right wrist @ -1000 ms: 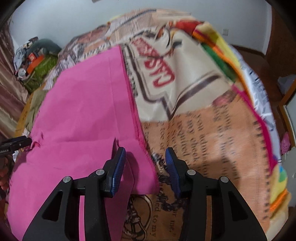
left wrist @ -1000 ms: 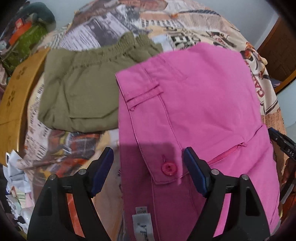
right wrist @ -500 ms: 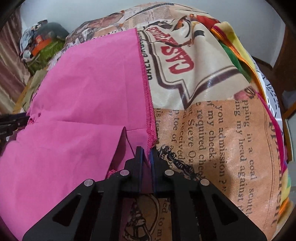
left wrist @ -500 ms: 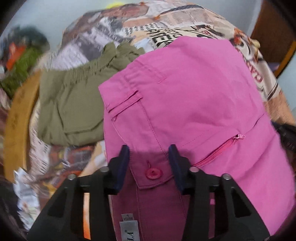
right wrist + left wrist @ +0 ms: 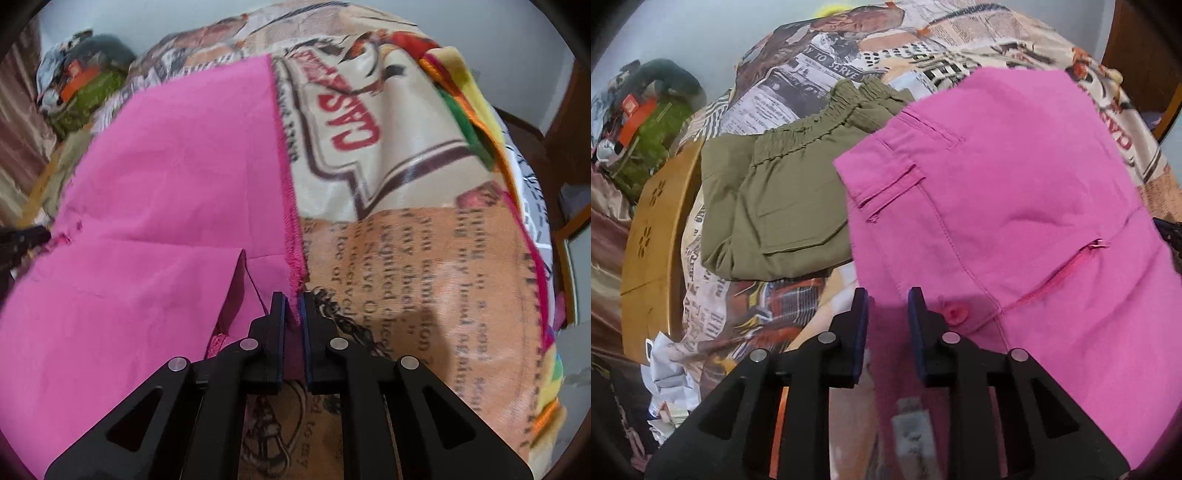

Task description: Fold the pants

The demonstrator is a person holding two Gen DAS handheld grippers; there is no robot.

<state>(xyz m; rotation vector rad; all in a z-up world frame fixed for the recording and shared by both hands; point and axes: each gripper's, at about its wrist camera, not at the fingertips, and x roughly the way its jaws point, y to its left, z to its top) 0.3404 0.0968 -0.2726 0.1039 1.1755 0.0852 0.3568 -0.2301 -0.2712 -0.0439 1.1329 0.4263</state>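
Observation:
Pink pants [image 5: 1015, 206] lie on a printed bedspread [image 5: 406, 258], with a button and zipper near the waist. My left gripper [image 5: 886, 310] is shut on the waistband corner, left of the button [image 5: 955, 314], and the fabric runs back between its fingers. In the right wrist view the pink pants [image 5: 166, 192] spread to the left. My right gripper [image 5: 293, 314] is shut on the frayed hem corner of a leg, which is raised a little off the bed.
Folded olive-green pants [image 5: 783, 199] lie left of the pink pair. A wooden board [image 5: 653, 236] stands at the bed's left edge, with crumpled paper [image 5: 672, 376] below it. A clothes pile [image 5: 642, 125] sits far left. A wooden chair [image 5: 554, 184] is right of the bed.
Both grippers closed from open onto the pink pants: the left on the waistband corner, the right on the leg hem. Both cameras have since lifted and shifted slightly with the fabric.

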